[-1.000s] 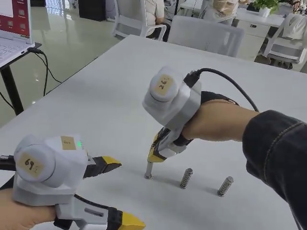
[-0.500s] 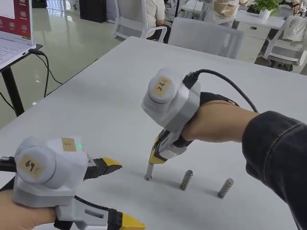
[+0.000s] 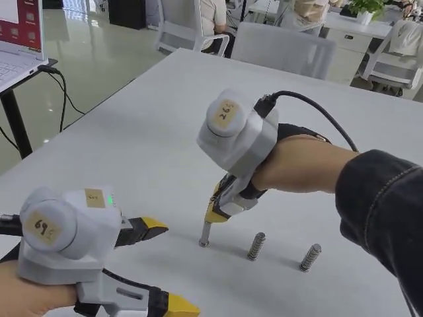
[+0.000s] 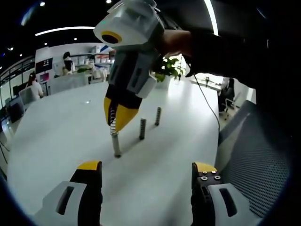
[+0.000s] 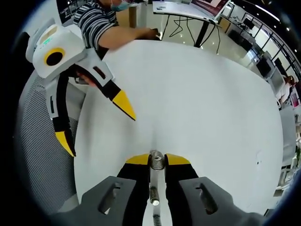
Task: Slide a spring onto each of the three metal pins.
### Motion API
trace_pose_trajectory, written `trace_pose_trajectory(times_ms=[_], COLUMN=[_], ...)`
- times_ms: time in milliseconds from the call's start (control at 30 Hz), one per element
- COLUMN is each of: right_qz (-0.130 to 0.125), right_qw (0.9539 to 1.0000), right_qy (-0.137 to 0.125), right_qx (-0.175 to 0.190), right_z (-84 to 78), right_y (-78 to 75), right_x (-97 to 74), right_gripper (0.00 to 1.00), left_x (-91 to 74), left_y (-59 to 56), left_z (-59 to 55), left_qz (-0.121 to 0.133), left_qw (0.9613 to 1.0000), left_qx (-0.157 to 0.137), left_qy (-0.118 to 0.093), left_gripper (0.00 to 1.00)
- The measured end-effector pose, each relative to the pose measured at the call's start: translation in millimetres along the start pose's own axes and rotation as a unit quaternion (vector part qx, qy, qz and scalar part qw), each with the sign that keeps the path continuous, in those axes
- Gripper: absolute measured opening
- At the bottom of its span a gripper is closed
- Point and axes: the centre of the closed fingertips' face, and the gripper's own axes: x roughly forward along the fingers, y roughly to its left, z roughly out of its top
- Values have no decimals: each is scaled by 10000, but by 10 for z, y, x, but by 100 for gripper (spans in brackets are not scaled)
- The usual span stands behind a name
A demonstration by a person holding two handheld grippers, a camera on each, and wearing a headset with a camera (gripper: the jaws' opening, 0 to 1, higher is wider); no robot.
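Observation:
My right gripper point(image 3: 215, 212) is shut on a spring point(image 5: 157, 162), which stands upright between its yellow tips. It hovers just over the top of a bare metal pin point(image 3: 205, 234) that stands on the white table point(image 3: 145, 145). In the left gripper view the spring point(image 4: 113, 123) hangs from the right gripper point(image 4: 120, 113) directly over that pin point(image 4: 115, 145). To the right stand two more pins, each wearing a spring point(image 3: 256, 246) point(image 3: 310, 257). My left gripper point(image 3: 168, 267) rests open at the lower left with nothing between its jaws, well short of the pins.
A laptop point(image 3: 20, 39) sits on a stand at the far left with a cable hanging down. Chairs point(image 3: 284, 49) and other desks stand beyond the table's far edge. A black cable point(image 3: 310, 109) runs from the right gripper.
The right gripper has only shifted slightly over the bare pin, still holding the spring. The left gripper has stayed where it was.

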Motion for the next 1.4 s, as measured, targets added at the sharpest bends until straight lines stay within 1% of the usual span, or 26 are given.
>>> trace_pose_trajectory(times_ms=[133,333,667,933,1067,1267,1400], right_qz=[34,53,124,223,204,148,143], right_qw=[10000,10000,9998,9994,9994,9993,9991], right_qy=[27,71,158,265,279,306,303], right_qx=[-26,-3,33,66,69,173,244], right_z=[-1,-28,-89,-169,-186,-240,-244], right_y=[28,21,54,129,140,121,120], right_x=[25,75,233,365,422,510,516], right_gripper=[8,8,8,8,8,9,9], left_x=[1,1,7,10,11,11,12], left_y=[1,4,5,2,1,-3,-9], left_z=[-7,-10,-15,-18,-17,-16,-18], left_qz=[1,10,6,5,7,5,-3], left_qw=[10000,10000,10000,10000,10000,10000,10000], left_qx=[0,-12,-22,-28,-26,-28,-22], left_qy=[9,1,7,8,9,12,25], left_gripper=[73,73,73,73,73,73,73])
